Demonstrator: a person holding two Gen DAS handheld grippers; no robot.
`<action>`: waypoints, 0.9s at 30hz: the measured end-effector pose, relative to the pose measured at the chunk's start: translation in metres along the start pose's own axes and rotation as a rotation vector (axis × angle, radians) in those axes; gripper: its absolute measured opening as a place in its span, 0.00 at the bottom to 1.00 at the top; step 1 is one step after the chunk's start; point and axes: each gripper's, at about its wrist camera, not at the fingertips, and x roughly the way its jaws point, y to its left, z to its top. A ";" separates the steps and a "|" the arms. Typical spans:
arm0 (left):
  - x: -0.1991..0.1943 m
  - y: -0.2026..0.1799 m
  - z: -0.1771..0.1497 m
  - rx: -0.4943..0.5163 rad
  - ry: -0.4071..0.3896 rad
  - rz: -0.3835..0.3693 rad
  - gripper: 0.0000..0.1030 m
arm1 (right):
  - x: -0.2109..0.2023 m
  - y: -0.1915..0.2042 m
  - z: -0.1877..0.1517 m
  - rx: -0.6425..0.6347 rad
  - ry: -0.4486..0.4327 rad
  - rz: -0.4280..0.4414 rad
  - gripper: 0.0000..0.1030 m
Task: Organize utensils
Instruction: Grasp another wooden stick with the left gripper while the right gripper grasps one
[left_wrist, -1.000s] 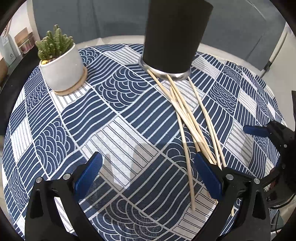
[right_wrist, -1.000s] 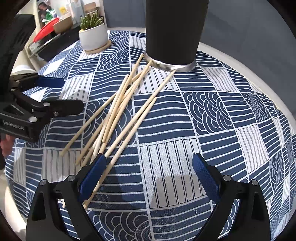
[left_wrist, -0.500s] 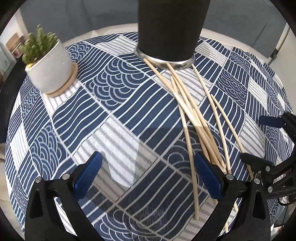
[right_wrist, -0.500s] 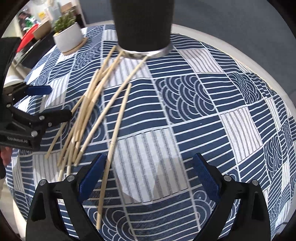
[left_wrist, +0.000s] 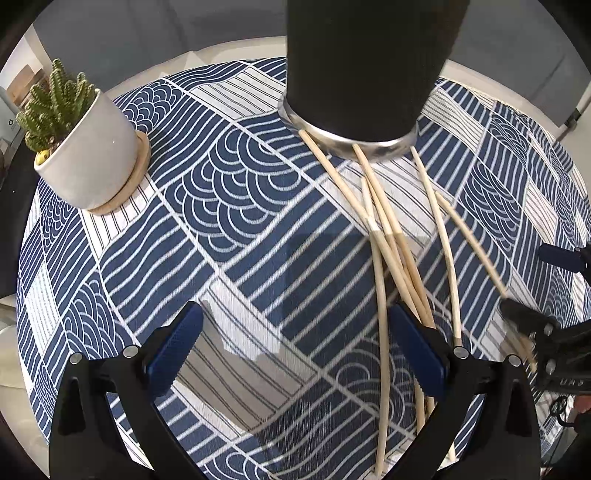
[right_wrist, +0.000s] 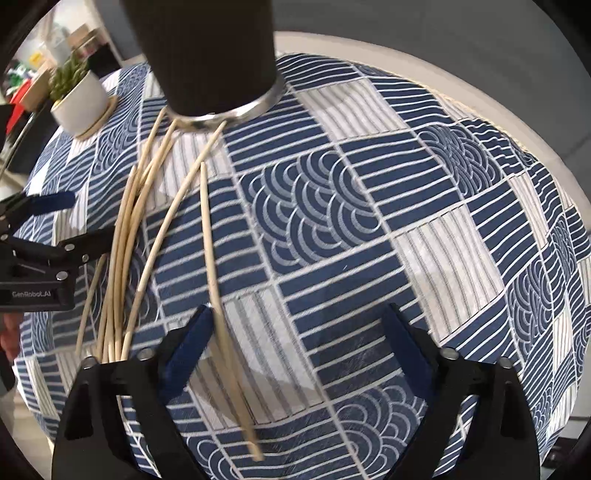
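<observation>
1. Chopsticks (left_wrist: 384, 236): about eight lie fanned on the patterned tablecloth (left_wrist: 229, 236), far tips touching or near the one dark holder (left_wrist: 365, 66).
2. One potted cactus (left_wrist: 77, 136) stands well apart.
3. Left gripper (left_wrist: 295, 354): jaws wide open, empty; the bundle passes under its right finger.
4. Right gripper (right_wrist: 299, 354): open, empty; one chopstick (right_wrist: 214, 269) lies just inside its left finger.
5. Near ends are motion-blurred or hidden; the holder's top is cut off.

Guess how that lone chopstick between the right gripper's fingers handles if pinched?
The lone chopstick looks thin, stiff and light, so it likely lifts easily. Round and smooth, it may roll on the tablecloth or pivot in the right gripper if pinched near its end.
</observation>
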 end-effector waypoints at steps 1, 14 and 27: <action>0.000 0.002 0.003 -0.006 -0.008 0.002 0.92 | -0.001 -0.002 0.005 0.002 -0.001 -0.001 0.60; -0.009 0.041 0.017 -0.082 -0.028 0.013 0.21 | -0.005 -0.032 0.022 0.045 0.009 -0.019 0.05; -0.028 0.073 -0.032 -0.204 -0.009 -0.062 0.05 | -0.024 -0.079 -0.016 0.151 0.013 0.032 0.04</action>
